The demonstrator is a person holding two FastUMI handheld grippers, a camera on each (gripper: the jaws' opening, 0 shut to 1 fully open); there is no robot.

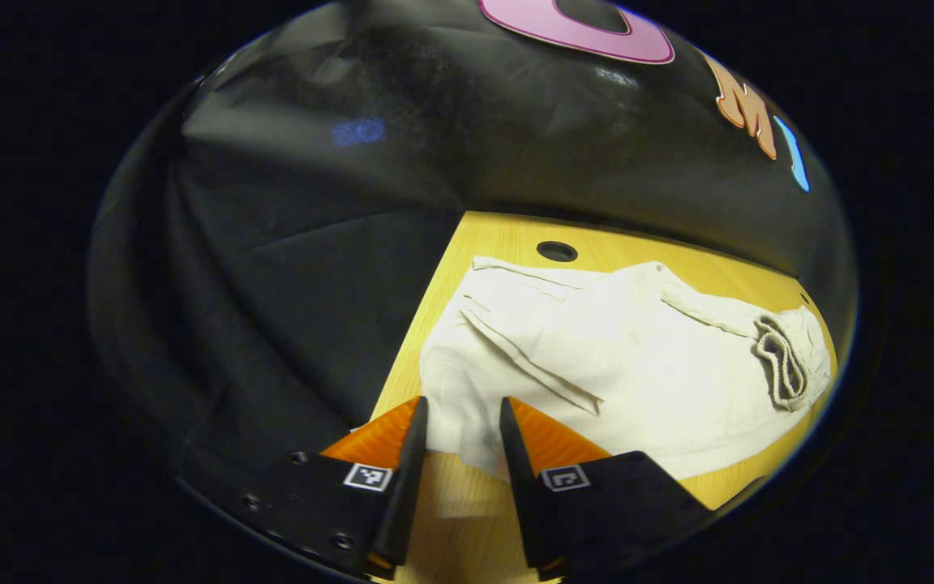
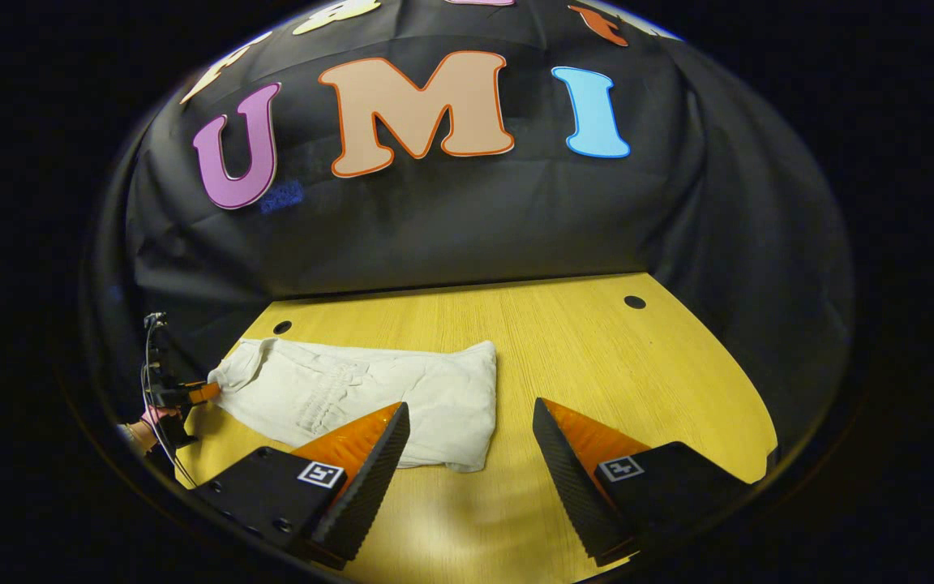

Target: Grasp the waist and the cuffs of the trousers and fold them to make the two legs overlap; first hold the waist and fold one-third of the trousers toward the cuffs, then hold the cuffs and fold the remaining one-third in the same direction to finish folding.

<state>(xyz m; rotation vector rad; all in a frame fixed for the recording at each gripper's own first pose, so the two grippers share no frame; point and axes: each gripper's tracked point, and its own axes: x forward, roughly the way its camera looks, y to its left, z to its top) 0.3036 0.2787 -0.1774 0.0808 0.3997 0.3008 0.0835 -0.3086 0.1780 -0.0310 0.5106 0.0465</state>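
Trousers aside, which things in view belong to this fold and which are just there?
Job:
- trousers
- left hand-held gripper, open at the cloth's edge
- right hand-held gripper, open

Just there:
- wooden table
- table holes
- booth wall

One pair of trousers (image 2: 370, 397), one table (image 2: 597, 365), two grippers (image 1: 463, 422) (image 2: 471, 434), two table holes (image 2: 635, 302)

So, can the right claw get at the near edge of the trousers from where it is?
Probably yes: the right claw is open, and the folded white trousers lie just ahead of it on the bare wooden table, with nothing between them.
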